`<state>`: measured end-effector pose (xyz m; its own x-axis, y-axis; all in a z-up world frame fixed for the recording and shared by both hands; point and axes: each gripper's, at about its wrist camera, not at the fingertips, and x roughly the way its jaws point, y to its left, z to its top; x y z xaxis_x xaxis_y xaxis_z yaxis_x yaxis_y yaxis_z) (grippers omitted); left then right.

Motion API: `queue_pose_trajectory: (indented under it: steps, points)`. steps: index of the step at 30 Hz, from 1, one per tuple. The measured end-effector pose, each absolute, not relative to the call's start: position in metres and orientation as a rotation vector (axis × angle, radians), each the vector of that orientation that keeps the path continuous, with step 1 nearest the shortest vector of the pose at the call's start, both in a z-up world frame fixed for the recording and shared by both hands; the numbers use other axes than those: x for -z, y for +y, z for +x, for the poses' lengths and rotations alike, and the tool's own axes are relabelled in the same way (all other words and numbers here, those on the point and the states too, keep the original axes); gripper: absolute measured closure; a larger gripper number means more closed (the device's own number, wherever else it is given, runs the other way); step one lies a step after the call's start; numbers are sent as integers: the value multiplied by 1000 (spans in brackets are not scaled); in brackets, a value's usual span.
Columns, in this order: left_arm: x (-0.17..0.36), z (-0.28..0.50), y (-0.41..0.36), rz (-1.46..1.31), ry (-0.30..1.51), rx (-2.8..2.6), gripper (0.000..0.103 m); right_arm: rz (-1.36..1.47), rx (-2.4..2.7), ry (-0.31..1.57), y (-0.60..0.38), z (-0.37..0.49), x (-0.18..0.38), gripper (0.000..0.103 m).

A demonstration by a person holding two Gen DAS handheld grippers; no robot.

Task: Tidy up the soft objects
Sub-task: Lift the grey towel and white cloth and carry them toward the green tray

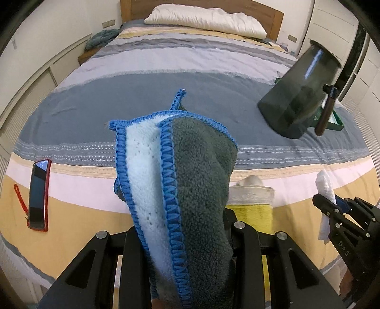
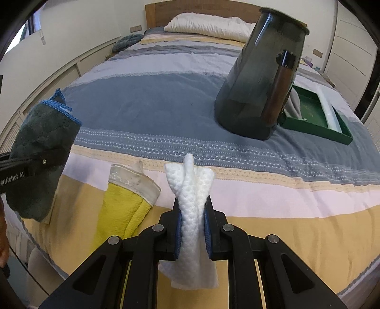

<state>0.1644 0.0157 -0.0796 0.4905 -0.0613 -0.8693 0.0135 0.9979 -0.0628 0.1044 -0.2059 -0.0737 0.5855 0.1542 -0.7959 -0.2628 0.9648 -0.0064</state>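
Striped bed (image 1: pixel 166 95) with wooden headboard (image 1: pixel 261 9); pale cupboard doors (image 2: pixel 351 54) beside

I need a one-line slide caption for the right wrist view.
Right gripper pinches a white cloth above a striped bed, near a yellow towel.

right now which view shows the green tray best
The right wrist view. There the green tray lies on the bed behind the dark jug, its open inside and near wall plainly visible. In the left wrist view only one corner of it pokes out past the jug, near the frame edge.
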Motion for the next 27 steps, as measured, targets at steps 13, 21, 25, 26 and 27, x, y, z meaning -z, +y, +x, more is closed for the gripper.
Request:
queue_pose_trajectory:
  steps: [13,21,25,26,27]
  points:
    - [60,147,-37,-19,1016,104,76,-92,-255,852,-233,78,41,88]
    - [56,140,-93,43,1023,171,76,-45,-200,833,-281,64,33,88]
    - [54,141,-124,70,1029,207,76,-20,-167,829,-311,60,31,88]
    - [54,142,-130,75,1030,215,76,-16,-159,829,-318,60,32,88]
    - [53,142,-138,83,1031,227,76,-10,-150,830,-325,59,32,88]
